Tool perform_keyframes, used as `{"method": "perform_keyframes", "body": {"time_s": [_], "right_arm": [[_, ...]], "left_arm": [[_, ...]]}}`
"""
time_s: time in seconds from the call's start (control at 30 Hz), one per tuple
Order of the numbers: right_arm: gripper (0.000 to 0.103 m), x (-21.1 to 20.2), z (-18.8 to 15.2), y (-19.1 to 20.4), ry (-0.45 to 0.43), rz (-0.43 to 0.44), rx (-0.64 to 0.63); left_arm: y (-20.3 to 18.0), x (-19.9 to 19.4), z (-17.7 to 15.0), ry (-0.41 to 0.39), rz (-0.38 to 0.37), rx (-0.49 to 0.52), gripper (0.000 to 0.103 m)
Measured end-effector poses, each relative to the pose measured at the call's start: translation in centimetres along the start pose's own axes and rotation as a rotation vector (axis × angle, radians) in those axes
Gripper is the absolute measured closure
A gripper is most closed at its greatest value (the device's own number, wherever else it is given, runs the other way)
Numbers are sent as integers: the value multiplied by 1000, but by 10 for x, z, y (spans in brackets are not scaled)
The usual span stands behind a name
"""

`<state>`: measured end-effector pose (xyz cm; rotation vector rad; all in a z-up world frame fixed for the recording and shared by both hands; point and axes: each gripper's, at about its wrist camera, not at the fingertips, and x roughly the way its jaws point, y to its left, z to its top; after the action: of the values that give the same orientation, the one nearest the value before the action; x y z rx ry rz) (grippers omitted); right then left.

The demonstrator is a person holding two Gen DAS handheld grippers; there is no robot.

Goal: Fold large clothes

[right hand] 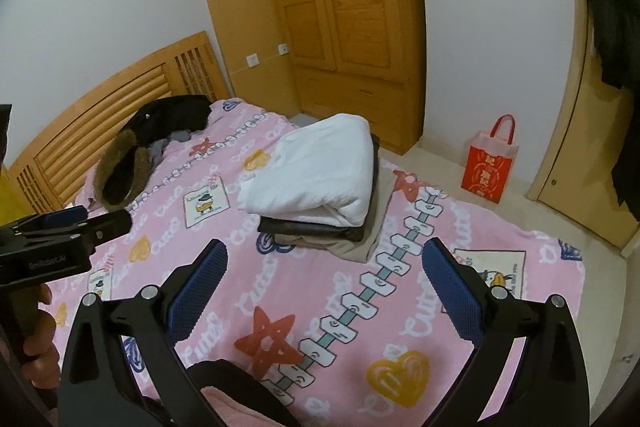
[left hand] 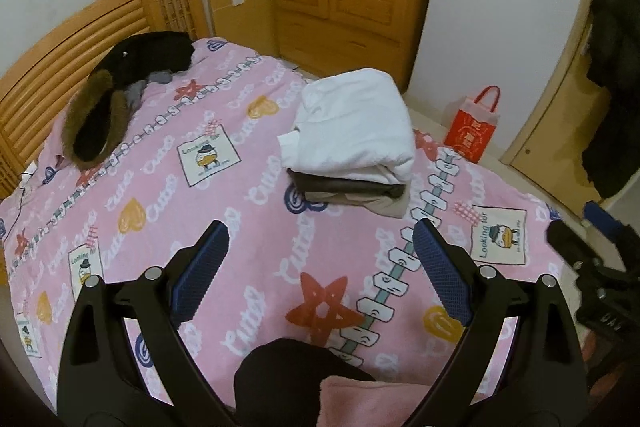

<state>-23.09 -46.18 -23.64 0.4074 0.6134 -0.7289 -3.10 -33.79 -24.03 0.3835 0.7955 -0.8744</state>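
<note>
Beside the folded stack (left hand: 352, 143), fur-hooded coat (left hand: 120, 91) by headboard (left hand: 60, 55), red bag (left hand: 474, 129) on floor

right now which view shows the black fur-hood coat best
Left wrist view: the black coat by the headboard looks larger, fur hood fully visible. Right wrist view shows the coat smaller and farther off.

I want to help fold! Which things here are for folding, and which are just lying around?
For the job:
- black coat, unfolded
- folded stack
- left hand-held gripper, open
- right hand-held gripper, open

Lying about:
- red bag
- wardrobe
- hanging dark clothes
</note>
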Motion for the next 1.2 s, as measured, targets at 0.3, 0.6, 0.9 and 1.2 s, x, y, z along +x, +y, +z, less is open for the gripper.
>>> {"method": "perform_keyframes", "body": {"time_s": [0.3, 0.6, 0.9, 1.2], "right_arm": [[8, 12, 8, -17, 32, -15, 31], [8, 23, 14, -22, 53, 2, 33], [8, 26, 16, -25, 63, 4, 41], [8, 30, 20, -29, 54, -3, 37]], "left_arm": [[-7, 6, 11, -11, 56, 30, 8], [-10, 15, 18, 13, 49, 21, 8], [-10, 21, 22, 33, 29, 19, 8], [-15, 20, 26, 21, 24, 33, 8]]}}
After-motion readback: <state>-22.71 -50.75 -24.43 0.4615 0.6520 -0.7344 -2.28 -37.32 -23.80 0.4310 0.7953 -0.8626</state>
